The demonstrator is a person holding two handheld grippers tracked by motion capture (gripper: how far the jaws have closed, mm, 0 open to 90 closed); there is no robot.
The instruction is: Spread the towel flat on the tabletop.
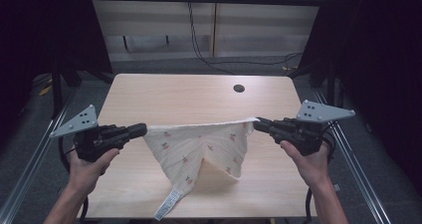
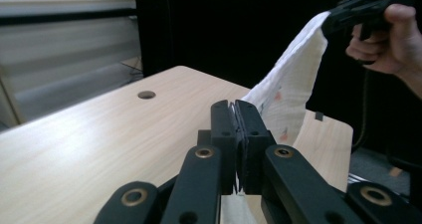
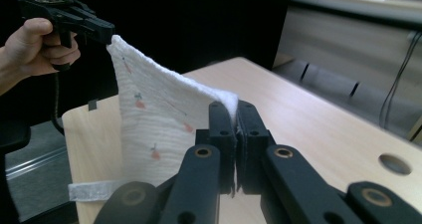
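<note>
A white cloth [image 1: 204, 147] with small red and green prints hangs stretched between both grippers above the wooden table [image 1: 189, 94]. Its lower part droops to a point with a white strap [image 1: 168, 204] resting near the table's front edge. My left gripper [image 1: 144, 129] is shut on the cloth's left corner, and my right gripper [image 1: 256, 123] is shut on the right corner. In the left gripper view the jaws [image 2: 234, 109] pinch the cloth [image 2: 293, 84], which runs up to the other gripper [image 2: 358, 7]. The right gripper view shows the cloth [image 3: 154, 119] between its jaws [image 3: 234, 109].
A round cable hole [image 1: 239, 88] sits at the table's far right. Black curtains flank both sides. Cables [image 1: 199, 45] run down the back wall to the floor. Metal rails [image 1: 30, 149] border the table's left and right.
</note>
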